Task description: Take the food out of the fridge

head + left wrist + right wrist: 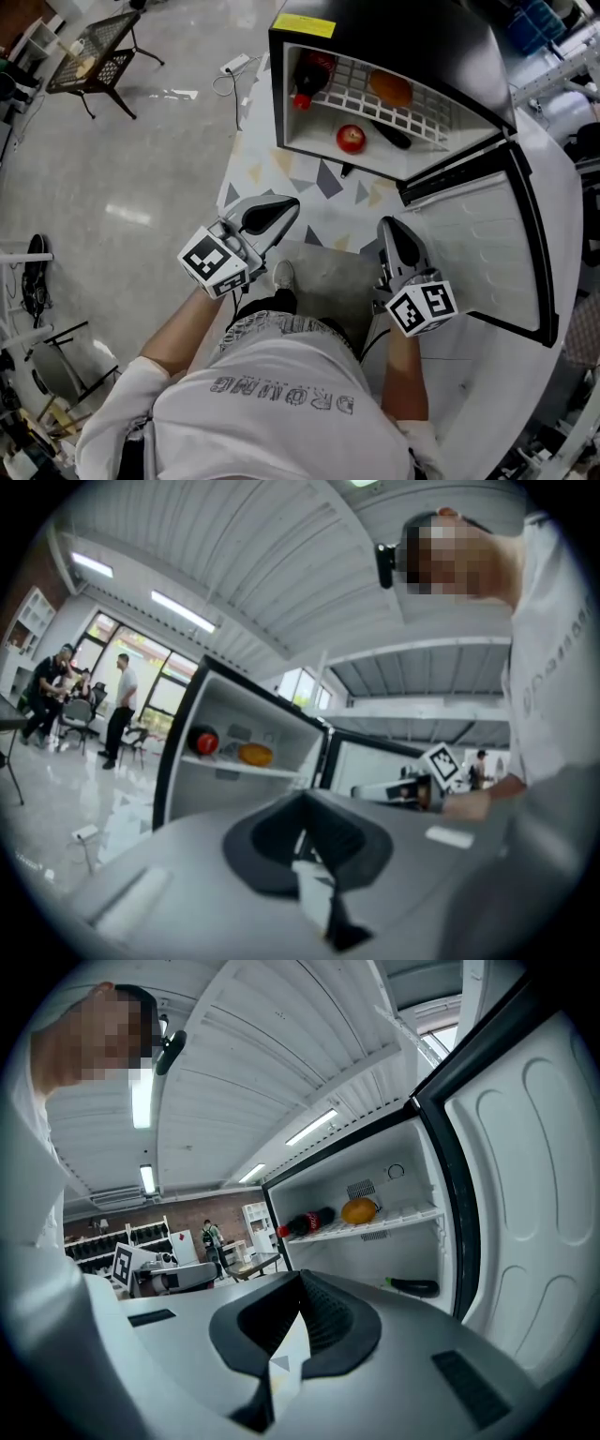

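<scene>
The small fridge (469, 47) stands open, its door (487, 244) swung out to the right. On its wire shelf lie a cola bottle (309, 75) and an orange (390, 89). Below them are a red apple (351, 139) and a dark eggplant (389, 134). My left gripper (289, 204) and right gripper (389, 225) hover side by side short of the opening, both shut and holding nothing. The left gripper view shows the bottle (205, 742) and orange (255, 755) beyond its jaws. The right gripper view shows the bottle (305, 1223), orange (359, 1211) and eggplant (412, 1287).
A patterned mat (309, 187) lies on the floor before the fridge. A power strip (234, 64) lies left of the fridge, and a mesh side table (98, 52) stands at far left. People (117, 710) stand in the background. The person's shoe (282, 274) is under the grippers.
</scene>
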Tool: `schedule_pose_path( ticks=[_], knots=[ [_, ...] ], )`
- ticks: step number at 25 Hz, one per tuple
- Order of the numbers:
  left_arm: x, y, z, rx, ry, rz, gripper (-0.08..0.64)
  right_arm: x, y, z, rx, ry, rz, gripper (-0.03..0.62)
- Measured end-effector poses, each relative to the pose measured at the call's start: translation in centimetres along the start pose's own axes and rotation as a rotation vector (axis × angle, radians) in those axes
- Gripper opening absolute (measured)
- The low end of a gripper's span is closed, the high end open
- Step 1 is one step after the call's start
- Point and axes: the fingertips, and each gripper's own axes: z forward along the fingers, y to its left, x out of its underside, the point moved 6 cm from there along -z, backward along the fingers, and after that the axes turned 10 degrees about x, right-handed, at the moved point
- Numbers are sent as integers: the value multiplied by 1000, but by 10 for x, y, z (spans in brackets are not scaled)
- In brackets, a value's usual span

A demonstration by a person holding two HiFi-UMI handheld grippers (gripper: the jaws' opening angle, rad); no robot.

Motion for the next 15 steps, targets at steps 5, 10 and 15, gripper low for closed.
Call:
schedule_pose_path(
  ticks=[5,10,15],
  knots=[
    [-3,20,-2,14,-5,-3,6,-9,-2,19,40,-11,-29,0],
    [-3,33,-1,26,-9,-17,6,-23,-5,34,77,-27,-61,0],
    [-7,41,2,36,-15,-16,6,-35,-5,48,96,-44,-82,0]
  ],
)
